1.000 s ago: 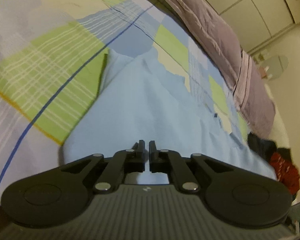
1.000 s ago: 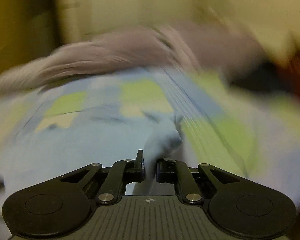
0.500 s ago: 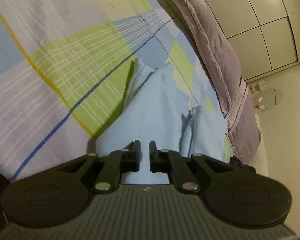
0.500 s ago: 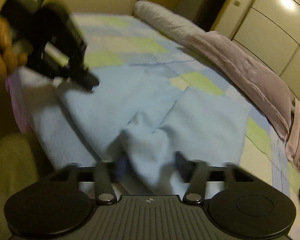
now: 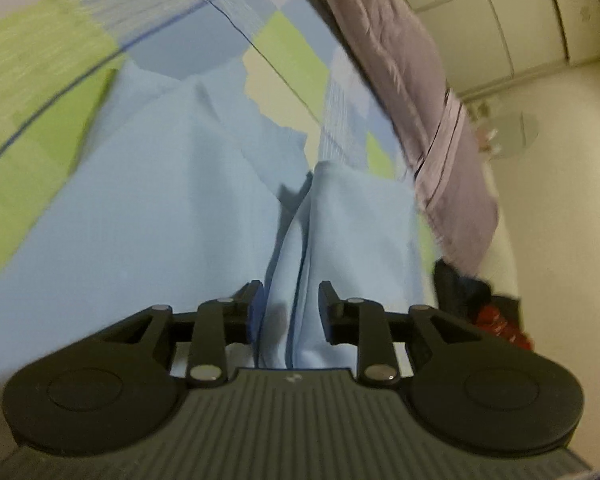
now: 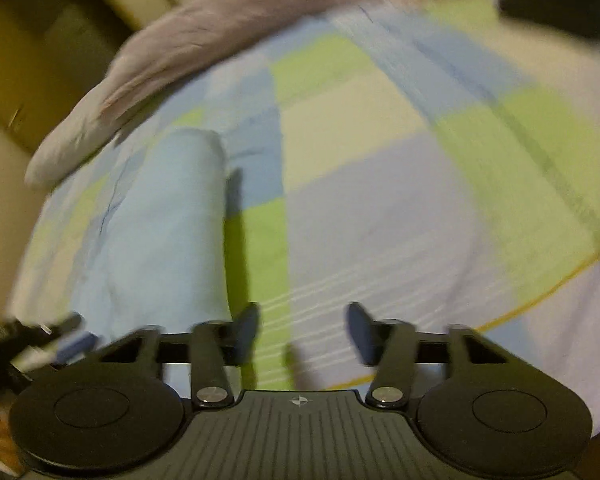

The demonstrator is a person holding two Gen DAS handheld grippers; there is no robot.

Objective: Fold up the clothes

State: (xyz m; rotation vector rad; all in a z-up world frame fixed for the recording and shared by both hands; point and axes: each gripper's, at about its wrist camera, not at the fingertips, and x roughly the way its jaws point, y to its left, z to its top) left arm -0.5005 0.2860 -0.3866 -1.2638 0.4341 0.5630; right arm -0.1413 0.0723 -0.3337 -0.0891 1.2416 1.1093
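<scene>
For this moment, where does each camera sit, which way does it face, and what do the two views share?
Left wrist: on the left hand-held gripper, looking down along the light blue garment; a fold lies between its parted fingers.
Right wrist: on the right hand-held gripper, facing the checked bedsheet; its fingers are apart with nothing between them.
Shared: garment, bedsheet and the mauve quilt. No hand or sleeve shows clearly in either.

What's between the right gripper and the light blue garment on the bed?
Nothing visible. The right gripper has its jaws apart over bare patchwork bedsheet, with the light blue garment lying off to its left. Only open sheet separates them; the view is motion-blurred.
</scene>
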